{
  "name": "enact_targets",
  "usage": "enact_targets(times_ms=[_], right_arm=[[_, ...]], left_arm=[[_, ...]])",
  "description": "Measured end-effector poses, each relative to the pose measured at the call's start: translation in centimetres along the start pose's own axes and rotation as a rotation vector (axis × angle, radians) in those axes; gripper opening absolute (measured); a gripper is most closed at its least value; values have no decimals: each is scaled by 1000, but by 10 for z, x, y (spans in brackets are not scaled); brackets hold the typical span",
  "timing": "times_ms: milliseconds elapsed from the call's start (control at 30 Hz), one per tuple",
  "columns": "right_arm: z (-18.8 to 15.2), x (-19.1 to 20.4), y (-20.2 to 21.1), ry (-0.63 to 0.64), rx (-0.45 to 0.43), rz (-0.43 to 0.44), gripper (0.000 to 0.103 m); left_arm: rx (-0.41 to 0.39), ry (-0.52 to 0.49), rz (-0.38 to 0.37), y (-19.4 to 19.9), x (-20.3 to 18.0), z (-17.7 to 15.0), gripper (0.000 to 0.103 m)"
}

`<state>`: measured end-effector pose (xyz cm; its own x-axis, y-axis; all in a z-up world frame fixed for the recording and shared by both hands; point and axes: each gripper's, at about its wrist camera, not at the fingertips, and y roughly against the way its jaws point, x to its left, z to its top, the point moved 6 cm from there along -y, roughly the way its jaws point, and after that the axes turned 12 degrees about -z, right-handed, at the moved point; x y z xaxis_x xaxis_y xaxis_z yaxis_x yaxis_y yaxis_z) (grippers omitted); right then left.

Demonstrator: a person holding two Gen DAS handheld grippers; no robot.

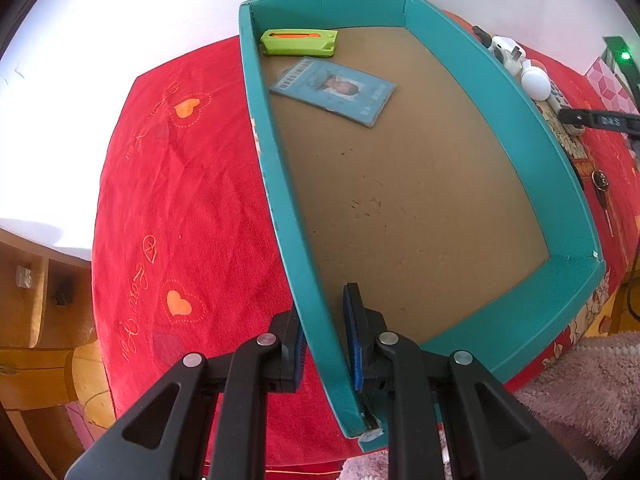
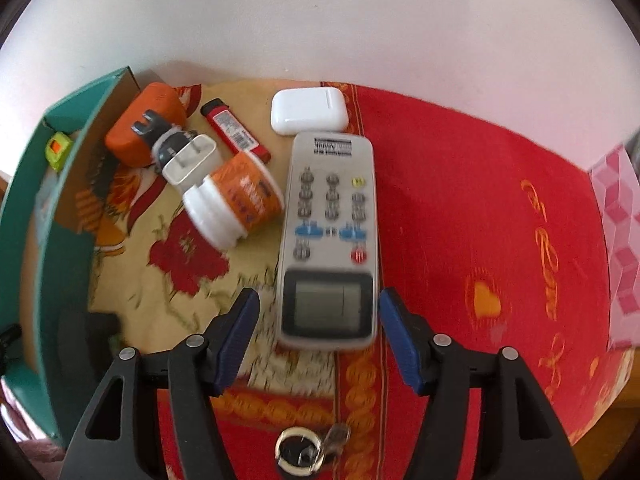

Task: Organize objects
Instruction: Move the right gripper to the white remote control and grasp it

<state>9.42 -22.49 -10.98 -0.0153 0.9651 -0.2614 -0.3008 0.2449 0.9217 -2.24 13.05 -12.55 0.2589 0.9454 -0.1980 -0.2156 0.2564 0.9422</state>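
My right gripper point(image 2: 318, 334), jaws apart, is sitting around the remote point(image 2: 330, 240), pointing straight ahead. My left gripper point(image 1: 324, 340) is pinching the teal box point(image 1: 280, 200) wall.

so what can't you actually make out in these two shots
- Right wrist view: button labels on the grey remote control, smeared by motion blur.
- Right wrist view: metal key ring, partly cut off at the bottom edge.
- Left wrist view: text on the blue photo ID card in the teal cardboard box, too small.
- Left wrist view: white charger plug, mostly hidden behind the box wall.
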Motion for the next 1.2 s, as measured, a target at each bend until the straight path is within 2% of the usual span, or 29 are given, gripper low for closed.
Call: enact_targets(times_ms=[367,433,467,500,667,733,867,933,1067,1100,1167,1200], right_arm=[[33,0,-26,-10,-5,52,64],[35,0,-29,-3,-12,53,62],[35,0,-29,-3,-15,52,57],[30,-2,-26,-6,-12,55,56],[5,-19,-17,22,50,31,56],[-7,-20,-15,28,67,51,56],[-7,-24,-17,10,74,58,56],[1,-24,-20,-9,77,50,57],[20,-18,-30,-19,53,51,70],[22,-18,-32,-17,46,49,70],[24,-19,-33,-22,37,49,67],[24,-19,-32,-24,31,47,61]], left_arm=[[-2,1,-1,2,-1,-1,16],[-2,1,-1,2,0,-1,16],[-2,2,-1,2,-1,-1,16],[-1,2,-1,2,-1,-1,16],[-1,5,-3,2,0,-1,16],[-2,8,-5,2,1,-1,16],[1,2,-5,2,2,-1,16],[4,-2,-5,3,2,-1,16],[2,1,-4,2,2,0,16],[1,3,-5,2,2,0,16],[0,1,-5,2,2,0,16],[1,-1,-5,2,2,0,16]])
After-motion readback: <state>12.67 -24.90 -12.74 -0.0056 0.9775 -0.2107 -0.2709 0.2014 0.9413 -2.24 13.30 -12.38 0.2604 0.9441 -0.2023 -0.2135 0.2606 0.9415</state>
